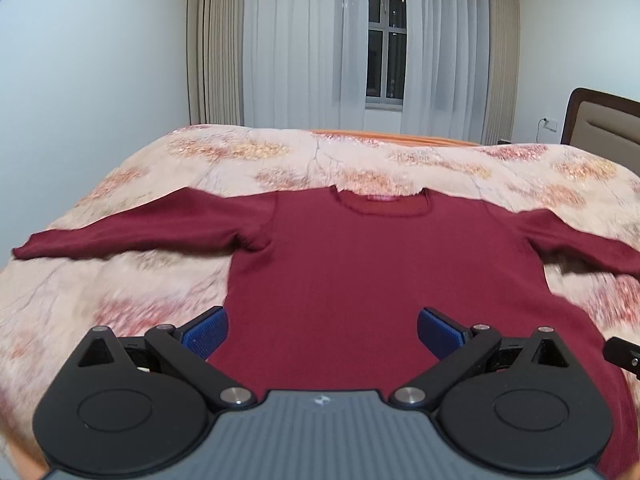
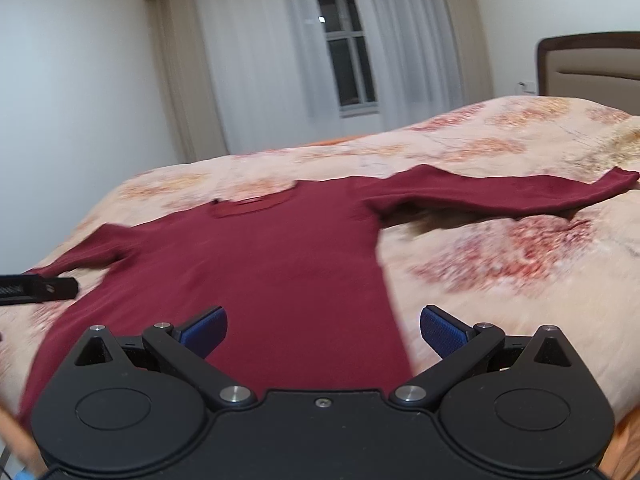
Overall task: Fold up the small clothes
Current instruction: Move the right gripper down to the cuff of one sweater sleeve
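A dark red long-sleeved sweater (image 1: 360, 264) lies flat on the bed, collar away from me and both sleeves spread out to the sides. My left gripper (image 1: 322, 332) hovers open over the sweater's lower hem, its blue pads (image 1: 208, 332) wide apart with nothing between them. In the right wrist view the same sweater (image 2: 260, 264) fills the middle, its right sleeve (image 2: 500, 192) stretched toward the headboard. My right gripper (image 2: 323, 330) is open above the hem near the sweater's right side edge. A black part of the left gripper (image 2: 40, 288) shows at the left edge.
The bed carries a beige quilt with pink and orange flower patches (image 1: 280, 160). A padded headboard (image 2: 592, 64) stands at the right. White curtains and a window (image 1: 384, 40) are behind the bed, with a wall socket (image 1: 551, 123) near the headboard.
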Tool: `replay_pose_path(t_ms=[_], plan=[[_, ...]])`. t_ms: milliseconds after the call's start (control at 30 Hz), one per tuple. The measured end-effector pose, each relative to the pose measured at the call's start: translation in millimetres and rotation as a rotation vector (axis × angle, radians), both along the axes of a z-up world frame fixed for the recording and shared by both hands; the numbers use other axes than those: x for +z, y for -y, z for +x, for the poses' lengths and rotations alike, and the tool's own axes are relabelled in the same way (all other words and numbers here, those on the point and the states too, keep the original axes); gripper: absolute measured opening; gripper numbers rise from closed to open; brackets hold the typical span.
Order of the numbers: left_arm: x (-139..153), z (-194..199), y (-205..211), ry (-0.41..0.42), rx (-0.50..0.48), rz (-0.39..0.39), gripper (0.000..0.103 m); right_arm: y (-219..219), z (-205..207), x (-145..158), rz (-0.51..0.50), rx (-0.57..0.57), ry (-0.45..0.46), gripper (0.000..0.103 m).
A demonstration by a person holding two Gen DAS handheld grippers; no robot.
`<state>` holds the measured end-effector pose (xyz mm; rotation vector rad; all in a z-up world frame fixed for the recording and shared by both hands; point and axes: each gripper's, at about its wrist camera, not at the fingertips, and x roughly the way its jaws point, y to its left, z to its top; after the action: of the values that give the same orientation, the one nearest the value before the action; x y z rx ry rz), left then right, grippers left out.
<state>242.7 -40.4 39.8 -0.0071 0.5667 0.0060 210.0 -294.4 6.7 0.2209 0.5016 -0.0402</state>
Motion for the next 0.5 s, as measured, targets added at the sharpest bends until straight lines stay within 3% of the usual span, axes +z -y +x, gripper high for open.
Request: replay_pose_path(t_ms=[367,500], plan=[[-17,91,45,0.035,-0.005,0.166,0.103,76,72,-22,-0.008,-0.101,-0.039,0.103],[-29,125,60,0.007,-0.025,0.154,0.103,100,89,-25,-0.037,-0.137,-0.047,0.103]])
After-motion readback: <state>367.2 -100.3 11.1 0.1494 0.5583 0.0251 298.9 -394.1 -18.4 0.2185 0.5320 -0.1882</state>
